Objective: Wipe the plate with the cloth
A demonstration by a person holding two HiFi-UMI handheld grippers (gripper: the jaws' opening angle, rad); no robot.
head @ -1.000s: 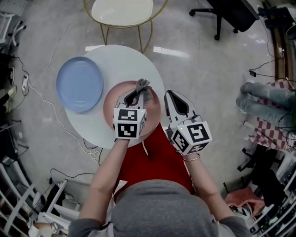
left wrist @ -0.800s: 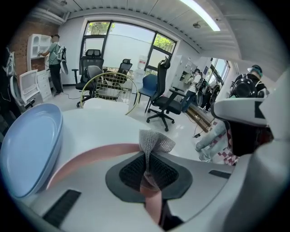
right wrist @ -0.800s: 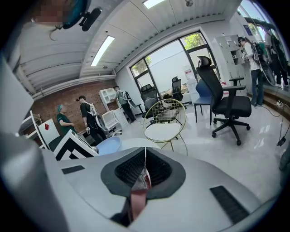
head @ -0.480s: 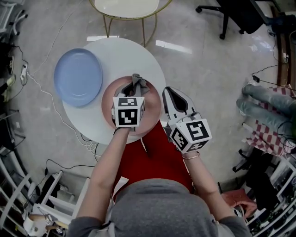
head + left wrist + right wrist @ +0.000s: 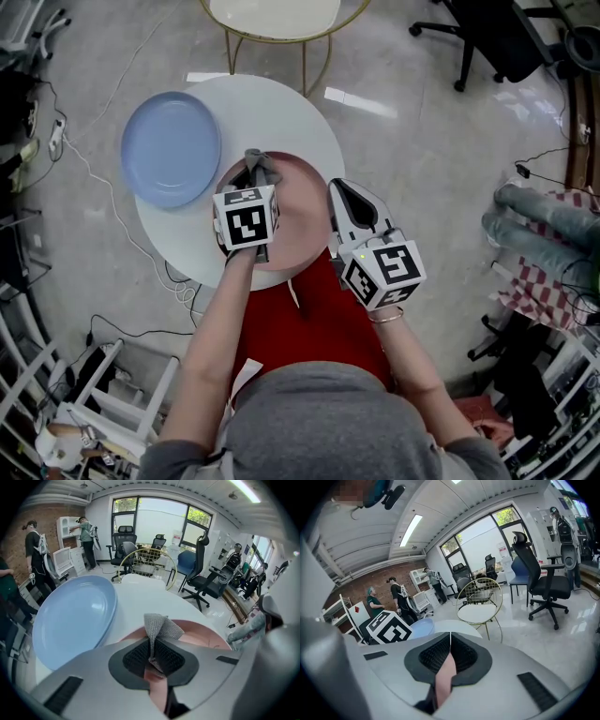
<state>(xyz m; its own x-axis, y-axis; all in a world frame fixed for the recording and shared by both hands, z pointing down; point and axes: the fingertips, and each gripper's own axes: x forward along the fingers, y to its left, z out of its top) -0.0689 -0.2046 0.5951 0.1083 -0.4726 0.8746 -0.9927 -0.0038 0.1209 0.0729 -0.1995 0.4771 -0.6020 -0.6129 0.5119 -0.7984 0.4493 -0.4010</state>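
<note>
Pink round plate [image 5: 300, 217] sat on the near edge of the round white table [image 5: 272, 101] in the head view, close to the person, with a light blue round plate [image 5: 171, 148] just beside it on the left. Left gripper [image 5: 252, 174] was over the pink plate's far-left part, jaws pointing away from the person and clamped on a small grey knitted cloth [image 5: 255, 159] that stuck out past the tips near the far rim. Most of the unwiped pink surface lay to the right of and nearer than that gripper, so the coming stroke likely runs back and rightward; the left one was clearly the nearer, working tool. Right gripper [image 5: 339, 190] sat at the plate's right rim, contact not clear. Left gripper view: jaws pinched tight on the cloth [image 5: 158, 627], its free end fanned up over the pink plate [image 5: 204, 632], blue plate [image 5: 70, 613] to the left, cloth-to-plate contact hidden. Right gripper view: jaws [image 5: 450, 644] pressed together with nothing between them, aimed past the table [image 5: 457, 626] toward a gold wire chair [image 5: 480, 605], so it looked idle.
</note>
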